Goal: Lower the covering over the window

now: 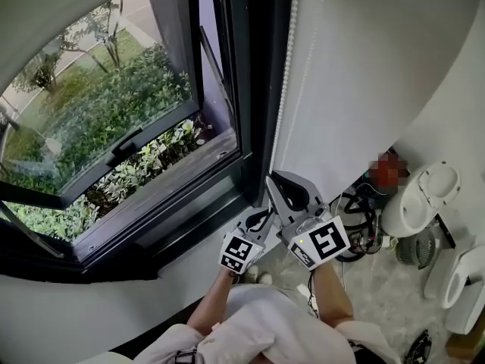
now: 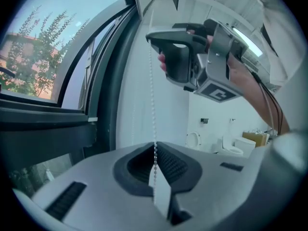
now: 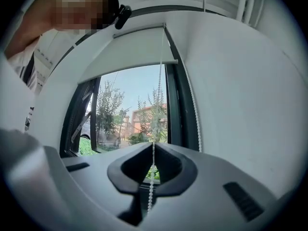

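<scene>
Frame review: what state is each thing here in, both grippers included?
blind: mostly raised, covering only the window's top.
window: open, sash tilted outward.
bead chain: hanging straight, gripped in two places.
left gripper: shut on the bead chain.
right gripper: shut on the bead chain, higher up.

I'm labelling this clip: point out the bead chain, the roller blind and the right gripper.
bead chain [image 3: 159,81], right gripper view, mid-length above the jaws.
roller blind [image 3: 130,49], right gripper view, its white fabric.
right gripper [image 3: 154,146], right gripper view, closed tips pinching the chain.
</scene>
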A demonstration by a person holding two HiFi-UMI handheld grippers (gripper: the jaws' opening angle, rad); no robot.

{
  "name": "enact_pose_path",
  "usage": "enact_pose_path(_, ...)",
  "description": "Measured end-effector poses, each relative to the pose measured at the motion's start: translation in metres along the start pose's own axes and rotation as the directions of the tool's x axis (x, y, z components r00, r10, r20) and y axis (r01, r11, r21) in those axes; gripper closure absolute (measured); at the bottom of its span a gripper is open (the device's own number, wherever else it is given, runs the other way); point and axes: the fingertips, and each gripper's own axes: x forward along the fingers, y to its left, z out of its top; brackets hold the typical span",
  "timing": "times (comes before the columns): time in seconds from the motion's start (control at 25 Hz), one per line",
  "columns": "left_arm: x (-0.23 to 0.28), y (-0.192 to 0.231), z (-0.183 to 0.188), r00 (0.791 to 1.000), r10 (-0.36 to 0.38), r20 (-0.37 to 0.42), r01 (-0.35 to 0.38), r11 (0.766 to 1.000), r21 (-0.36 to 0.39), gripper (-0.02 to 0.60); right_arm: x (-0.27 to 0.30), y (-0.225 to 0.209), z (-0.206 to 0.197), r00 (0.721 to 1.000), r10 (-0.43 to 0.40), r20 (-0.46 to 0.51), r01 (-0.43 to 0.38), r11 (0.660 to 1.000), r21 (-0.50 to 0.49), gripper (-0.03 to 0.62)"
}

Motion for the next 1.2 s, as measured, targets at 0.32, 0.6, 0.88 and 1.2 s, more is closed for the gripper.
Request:
enact_pose_path(0.32,-0.001,-0.001,-0.046,0.998,0.005,-0.067,-0.006,1.0,-0.027,0.56,-0.007,0.004,-0.042,0.998,0.0,-0.057,0.003,0.999,0.048,0.588)
enact_pose_path(0.6,-0.005,0.0,-0.086,0.99,0.011,-0.139,-0.021,0.998,-0.067,0.56,-0.013,0.002,-0.084,0.991,-0.014,-0.134,0.027,0.995,0.098,0.588)
enact_pose_path(0.88,-0.009,0.001,-0.108,0.983,0.015,-0.182,-0.027,0.997,-0.065,0.558,-0.015,0.002,-0.108,0.984,-0.022,-0.178,0.043,0.993,0.114,0.588)
enact_pose_path(1.2,-0.021,0.003,-0.119,0.979,0.026,-0.201,-0.04,0.997,-0.067,0.558,-0.022,0.006,-0.145,0.969,-0.028,-0.247,0.064,0.988,0.139,0.588)
